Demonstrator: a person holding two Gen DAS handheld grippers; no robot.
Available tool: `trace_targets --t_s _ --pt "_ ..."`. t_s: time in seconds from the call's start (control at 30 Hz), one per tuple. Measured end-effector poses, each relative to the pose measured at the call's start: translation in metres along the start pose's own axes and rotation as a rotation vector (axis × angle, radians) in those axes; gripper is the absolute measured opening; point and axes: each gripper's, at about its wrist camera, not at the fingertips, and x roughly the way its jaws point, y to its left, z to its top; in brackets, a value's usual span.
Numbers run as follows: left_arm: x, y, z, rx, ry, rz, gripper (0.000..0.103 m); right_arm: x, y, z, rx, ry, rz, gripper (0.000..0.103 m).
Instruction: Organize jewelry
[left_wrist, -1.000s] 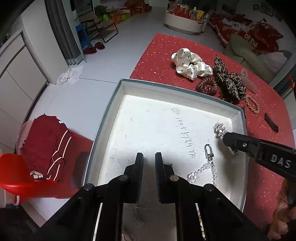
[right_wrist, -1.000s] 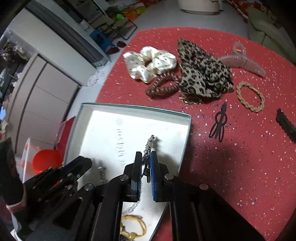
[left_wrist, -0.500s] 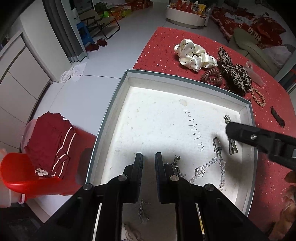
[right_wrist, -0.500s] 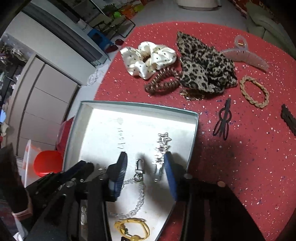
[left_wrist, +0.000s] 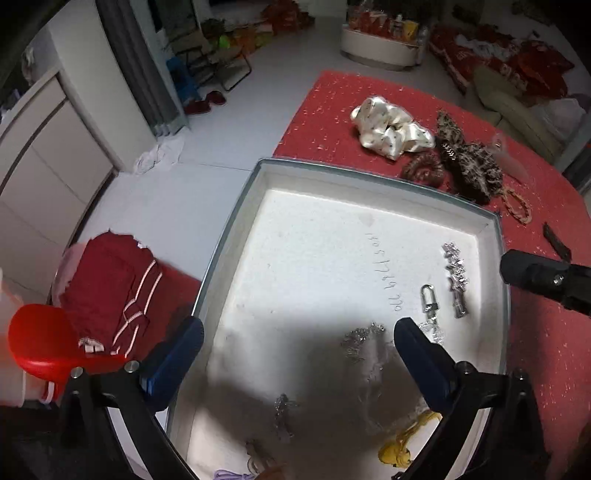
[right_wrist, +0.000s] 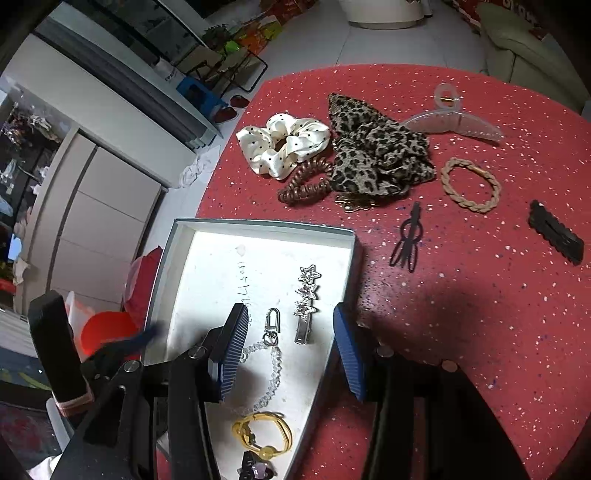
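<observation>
Only on right wrist view, black clips (right_wrist: 556, 231), yellow bracelet (right_wrist: 264, 432)

We saw both grippers pointing steeply down over the white box (left_wrist: 491, 221). The left gripper (left_wrist: 298, 338) had its jaws opening wide, nothing between them. The right gripper (right_wrist: 290, 332) had its jaws opening too, pads clear of anything in the box.

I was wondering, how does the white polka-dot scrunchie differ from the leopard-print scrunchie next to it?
The white polka-dot scrunchie is glossy cream satin with small dark dots; the leopard-print scrunchie is matte tan with black blotches. The white one is a compact ring with an open centre; the leopard one spreads wider, with a pointed tail. Both lie on the red table, outside the box, beside the brown coil hair tie.
</observation>
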Motion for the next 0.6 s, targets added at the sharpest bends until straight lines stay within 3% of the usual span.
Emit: trace_targets --t_s 0.17,0.27,0.43,0.53,0.6 --pt "0.002 -0.006 -0.001 0.024 0.018 0.016 0.103 -0.006 -0.004 -0.003 -0.002 -0.001 -0.009 0.052" --pt "0.003 -0.007 -0.002 0.019 0.028 0.014 0.103 -0.01 -0.005 -0.005 -0.005 -0.006 -0.006 0.062" --pt "0.001 -0.007 -0.007 0.025 0.036 0.024 0.103 -0.013 -0.005 -0.008 -0.016 -0.009 -0.027 0.064" --pt "-0.002 -0.007 -0.011 0.03 0.042 0.03 0.103 -0.014 -0.005 -0.012 -0.018 -0.009 -0.052 0.075" --pt "-0.002 -0.007 -0.013 0.031 0.046 0.032 0.103 -0.015 -0.004 -0.015 -0.03 -0.006 -0.07 0.077"
